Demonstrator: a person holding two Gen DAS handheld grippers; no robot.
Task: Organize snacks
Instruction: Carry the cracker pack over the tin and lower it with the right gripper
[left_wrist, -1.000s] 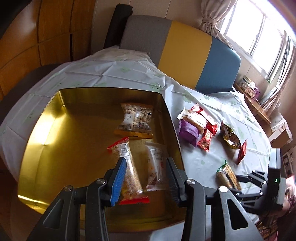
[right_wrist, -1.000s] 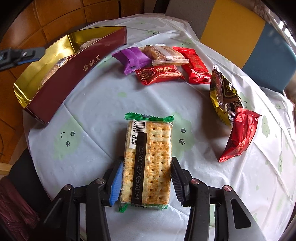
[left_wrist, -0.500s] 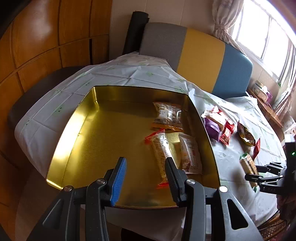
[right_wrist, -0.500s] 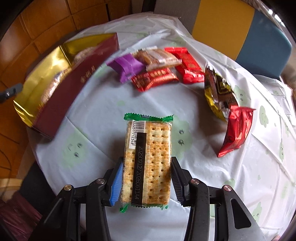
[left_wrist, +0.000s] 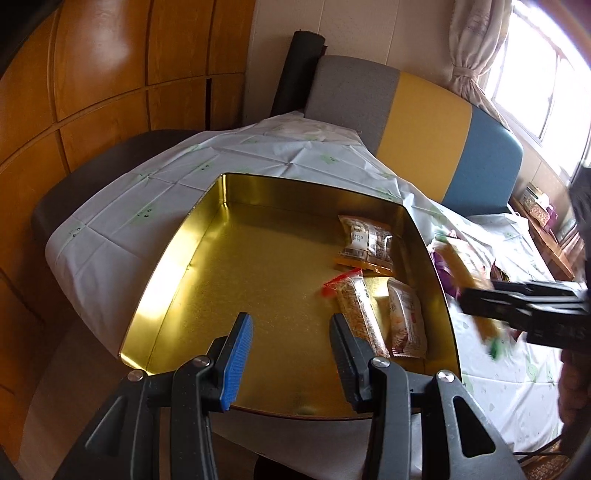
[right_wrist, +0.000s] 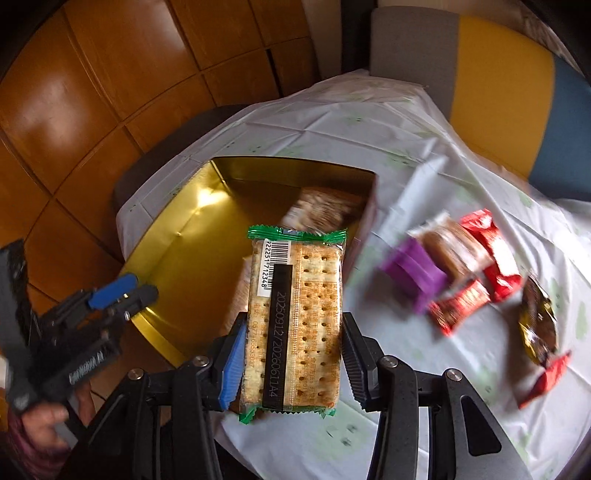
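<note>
White plastic tablecloth (left_wrist: 258, 155) with small green prints covers round table, creased in fold lines, draping over near edge. Behind table, padded bench backrest (left_wrist: 417, 107) in grey, yellow, blue panels. Dark rolled cylinder (left_wrist: 295, 70) leans upright beside grey panel. Glossy orange-brown wood wall panelling (left_wrist: 92, 74) at left. Cream curtain (left_wrist: 472, 55) tied back beside bright window (left_wrist: 535, 62).

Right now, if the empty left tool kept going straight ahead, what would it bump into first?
Probably the bare gold floor of the tin. The left tool points there, its jaws open, left of the snack packets; depth is unclear.
</note>
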